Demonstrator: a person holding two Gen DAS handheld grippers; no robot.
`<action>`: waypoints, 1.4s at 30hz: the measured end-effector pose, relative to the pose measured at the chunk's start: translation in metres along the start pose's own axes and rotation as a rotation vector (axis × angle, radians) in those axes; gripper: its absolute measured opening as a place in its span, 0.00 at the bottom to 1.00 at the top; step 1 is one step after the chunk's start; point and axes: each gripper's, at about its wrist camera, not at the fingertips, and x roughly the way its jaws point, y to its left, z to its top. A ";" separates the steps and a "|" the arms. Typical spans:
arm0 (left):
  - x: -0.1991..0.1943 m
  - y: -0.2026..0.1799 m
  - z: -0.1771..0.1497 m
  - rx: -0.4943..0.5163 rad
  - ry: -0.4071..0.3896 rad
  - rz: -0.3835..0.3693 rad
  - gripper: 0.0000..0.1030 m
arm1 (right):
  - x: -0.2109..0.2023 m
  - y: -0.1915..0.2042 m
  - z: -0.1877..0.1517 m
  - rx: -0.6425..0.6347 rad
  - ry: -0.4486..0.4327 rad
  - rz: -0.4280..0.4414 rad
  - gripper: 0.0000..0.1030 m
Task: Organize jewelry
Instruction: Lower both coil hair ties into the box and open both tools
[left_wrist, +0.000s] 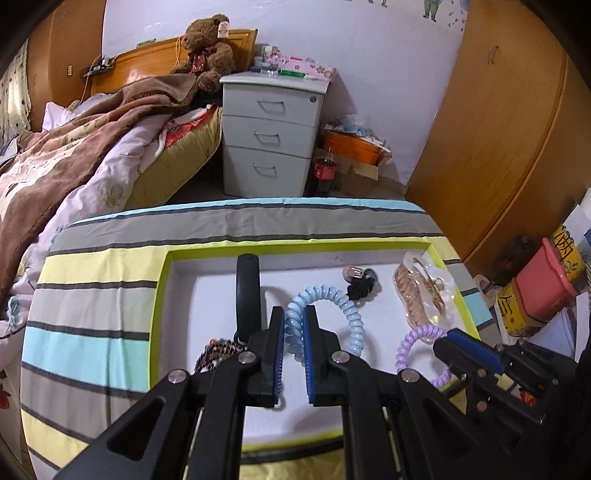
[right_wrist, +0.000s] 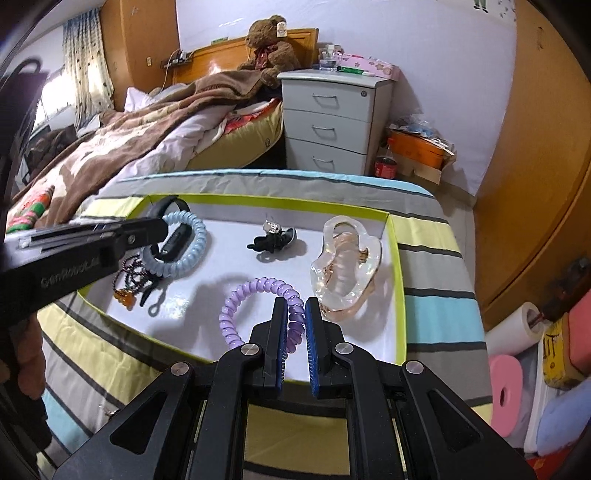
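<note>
The blue spiral hair tie (left_wrist: 325, 317) sits in the white tray (left_wrist: 207, 291), its near-left coils pinched between the left gripper (left_wrist: 294, 325) fingers, which are closed onto it; the loop arches away to the right. The purple spiral hair tie (right_wrist: 258, 306) lies at the tray's near side, its right-hand coils clamped between the nearly closed right gripper (right_wrist: 295, 314) fingers, the loop spreading leftward. Just right lies a clear glass dish (right_wrist: 345, 266). The tray rests on a striped cloth (right_wrist: 436, 306).
</note>
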 end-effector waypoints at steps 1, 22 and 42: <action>0.003 0.000 0.002 0.001 0.004 0.000 0.10 | 0.002 0.000 0.000 -0.003 0.005 0.001 0.09; 0.040 -0.003 0.017 0.010 0.063 0.026 0.10 | 0.030 0.001 0.002 -0.043 0.067 0.006 0.10; 0.050 -0.003 0.013 0.010 0.098 0.027 0.11 | 0.032 -0.001 0.002 -0.040 0.064 0.005 0.10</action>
